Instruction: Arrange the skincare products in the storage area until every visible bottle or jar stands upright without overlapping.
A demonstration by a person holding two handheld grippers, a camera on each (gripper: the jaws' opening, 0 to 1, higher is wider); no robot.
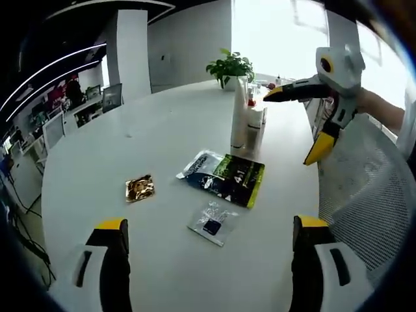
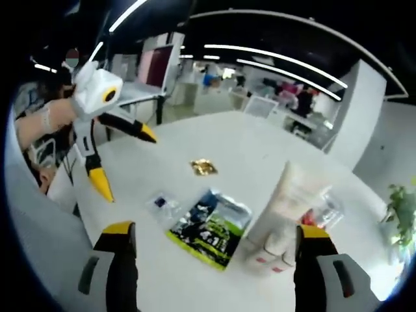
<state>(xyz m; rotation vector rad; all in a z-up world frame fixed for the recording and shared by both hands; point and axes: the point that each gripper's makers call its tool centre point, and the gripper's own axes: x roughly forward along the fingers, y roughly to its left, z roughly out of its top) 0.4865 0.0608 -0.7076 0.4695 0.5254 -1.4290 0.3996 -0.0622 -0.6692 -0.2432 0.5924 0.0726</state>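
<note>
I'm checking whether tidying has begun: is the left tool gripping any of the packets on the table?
No: the left tool is open and empty, with the clear packet lying flat on the table between its jaws.

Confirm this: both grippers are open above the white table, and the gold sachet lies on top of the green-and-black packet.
One thing is wrong: the gold sachet lies apart from the green-and-black packet, directly on the white table, with bare table between them, as the left gripper view shows. The rest holds: the left gripper and the right gripper are both open above the table.
</note>
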